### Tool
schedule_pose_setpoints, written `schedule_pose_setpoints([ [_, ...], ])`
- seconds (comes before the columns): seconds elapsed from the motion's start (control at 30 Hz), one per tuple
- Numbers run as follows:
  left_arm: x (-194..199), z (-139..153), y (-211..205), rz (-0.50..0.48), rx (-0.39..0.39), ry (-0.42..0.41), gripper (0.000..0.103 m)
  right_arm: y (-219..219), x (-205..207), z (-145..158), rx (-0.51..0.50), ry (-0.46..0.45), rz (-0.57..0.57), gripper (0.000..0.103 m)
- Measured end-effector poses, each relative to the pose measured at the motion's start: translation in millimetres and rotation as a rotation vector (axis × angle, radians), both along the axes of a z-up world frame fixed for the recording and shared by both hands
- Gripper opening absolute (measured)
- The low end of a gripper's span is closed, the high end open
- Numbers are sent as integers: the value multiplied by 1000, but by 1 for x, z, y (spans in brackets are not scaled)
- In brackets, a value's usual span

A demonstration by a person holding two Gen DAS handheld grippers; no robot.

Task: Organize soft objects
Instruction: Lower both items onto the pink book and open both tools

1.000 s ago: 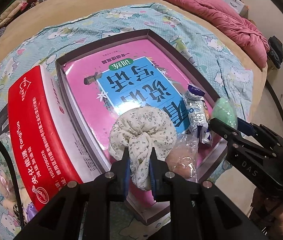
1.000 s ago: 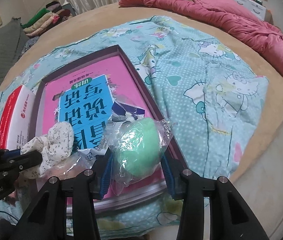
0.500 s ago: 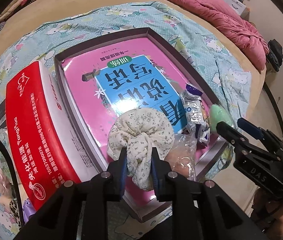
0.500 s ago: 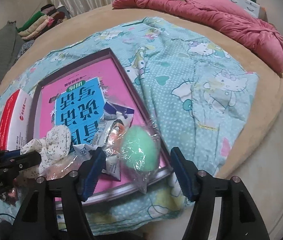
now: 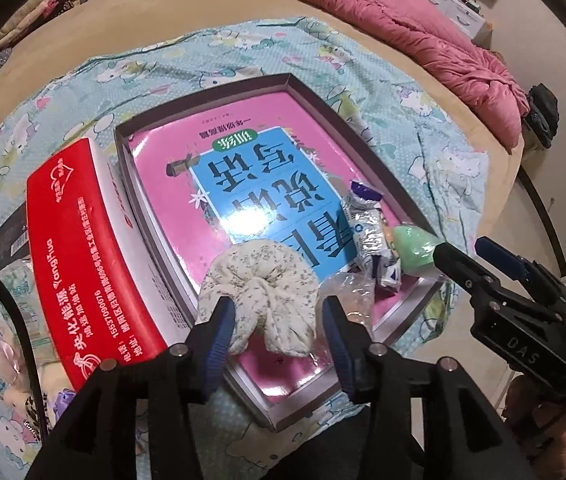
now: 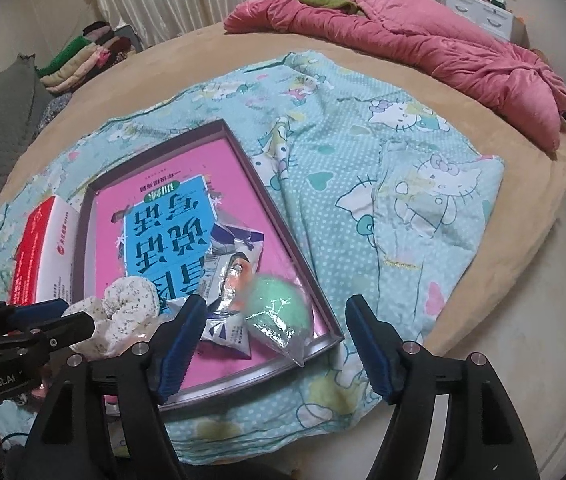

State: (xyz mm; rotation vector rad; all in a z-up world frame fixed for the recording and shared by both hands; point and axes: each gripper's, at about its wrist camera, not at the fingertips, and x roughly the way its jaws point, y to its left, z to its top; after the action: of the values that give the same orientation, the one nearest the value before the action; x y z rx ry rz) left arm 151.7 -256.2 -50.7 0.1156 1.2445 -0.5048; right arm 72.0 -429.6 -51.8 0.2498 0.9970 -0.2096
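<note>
Left gripper (image 5: 279,314) open around floral cloth bundle (image 5: 259,292); right gripper (image 6: 277,330) open, empty. Release step; I'd retract next.

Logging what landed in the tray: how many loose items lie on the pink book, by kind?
Floral cloth bundle: 1
Green ball in plastic: 1
Snack packet: 1
Clear bag, contents unclear: 1
Total: 4

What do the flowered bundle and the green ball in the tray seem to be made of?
Flowered bundle: likely soft cotton cloth, matte, gathered into creases. Green ball: perhaps foam or sponge, fuzzy-looking, inside a clear glossy plastic bag that glints. Tray: probably stiff cardboard with thin straight walls.
</note>
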Motion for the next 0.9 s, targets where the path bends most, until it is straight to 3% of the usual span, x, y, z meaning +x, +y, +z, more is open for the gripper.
schedule_pose_setpoints([
  [0.37,-12,37,12,13,-19,-81,68,7,-7,21,-12,-35,6,75],
  [0.9,-34,79,85,136,-25,-160,72,58,-12,63,-26,-113,108,76],
])
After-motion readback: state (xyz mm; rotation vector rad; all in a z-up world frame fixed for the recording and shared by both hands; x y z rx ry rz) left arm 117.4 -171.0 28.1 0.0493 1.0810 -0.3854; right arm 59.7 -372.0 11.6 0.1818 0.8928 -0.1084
